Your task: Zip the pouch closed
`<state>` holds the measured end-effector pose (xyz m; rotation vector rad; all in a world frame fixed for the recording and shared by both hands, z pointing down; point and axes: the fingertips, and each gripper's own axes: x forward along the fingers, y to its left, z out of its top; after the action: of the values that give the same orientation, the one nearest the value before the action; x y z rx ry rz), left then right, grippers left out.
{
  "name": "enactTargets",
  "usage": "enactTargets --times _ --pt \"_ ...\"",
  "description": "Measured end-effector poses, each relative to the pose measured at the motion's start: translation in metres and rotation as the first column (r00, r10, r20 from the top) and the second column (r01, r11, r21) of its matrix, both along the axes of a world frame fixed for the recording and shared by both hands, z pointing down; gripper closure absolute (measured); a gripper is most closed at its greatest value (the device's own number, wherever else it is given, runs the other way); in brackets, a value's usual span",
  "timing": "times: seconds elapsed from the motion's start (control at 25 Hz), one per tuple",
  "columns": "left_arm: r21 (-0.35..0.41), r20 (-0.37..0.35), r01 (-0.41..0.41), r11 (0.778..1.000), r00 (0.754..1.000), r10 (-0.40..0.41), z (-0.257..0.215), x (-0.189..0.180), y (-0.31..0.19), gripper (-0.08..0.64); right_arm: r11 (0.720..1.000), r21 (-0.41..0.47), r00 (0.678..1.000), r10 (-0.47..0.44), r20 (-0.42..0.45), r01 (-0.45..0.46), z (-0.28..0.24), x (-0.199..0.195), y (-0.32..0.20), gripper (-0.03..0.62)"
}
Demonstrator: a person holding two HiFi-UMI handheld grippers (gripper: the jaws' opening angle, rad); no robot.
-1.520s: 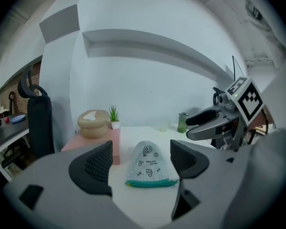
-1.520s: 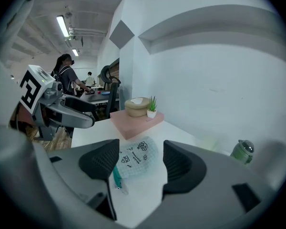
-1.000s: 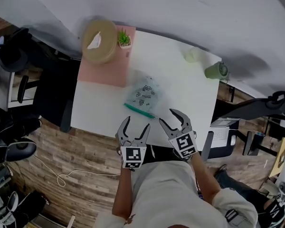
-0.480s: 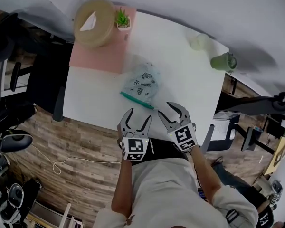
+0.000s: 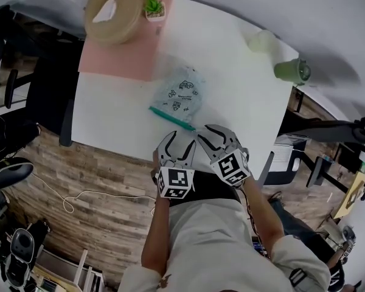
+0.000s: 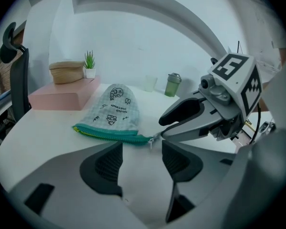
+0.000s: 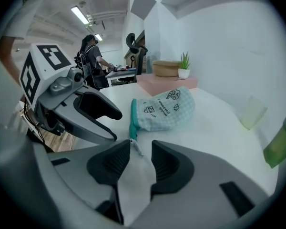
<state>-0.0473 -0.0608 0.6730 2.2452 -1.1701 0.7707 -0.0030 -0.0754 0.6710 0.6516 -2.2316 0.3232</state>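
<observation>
A: Where does the pouch [image 5: 181, 95] lie?

B: Flat on the white desk [image 5: 231, 90], just off the near corner of the pink block [image 5: 118, 56]. Its rounded end points towards the block. Its teal zipper [image 6: 109, 133] runs along the edge turned away from the block.

A: And the two tools?

B: Both sit farther from the block than the pouch does, at the desk's near edge, side by side and angled down at the zipper edge. The left tool [image 6: 140, 151] has its jaws apart and closing, with only bare desk between the pads. The end of the zipper lies just ahead of the gap.

A: The right one?

B: The right tool [image 7: 136, 161] has a narrower gap and is closing too. The zipper pull [image 7: 136, 145] shows right at the mouth of its jaws, and the pads are not pressing on it.

A: What else is on the desk?

B: A woven basket [image 5: 112, 11] and a small potted plant [image 5: 152, 5] stand on the block. A pale cup [image 5: 260, 40] and a green tumbler [image 5: 292, 70] stand well apart from the block, along the desk's far edge.
</observation>
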Motion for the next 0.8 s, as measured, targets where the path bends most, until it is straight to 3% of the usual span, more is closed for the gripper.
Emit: enactTargets --times 0.24,0.8 --pt "-0.028 0.032 -0.046 0.999 0.998 0.047 0.011 0.01 0.0 0.355 0.998 -0.008 0.998 -0.061 -0.029 0.061 0.013 -0.005 0.003 0.46" --pt "-0.059 0.074 -0.122 0.991 0.989 0.126 0.026 0.024 -0.004 0.459 0.998 -0.023 0.998 -0.061 -0.017 0.06 0.018 -0.004 0.005 0.491"
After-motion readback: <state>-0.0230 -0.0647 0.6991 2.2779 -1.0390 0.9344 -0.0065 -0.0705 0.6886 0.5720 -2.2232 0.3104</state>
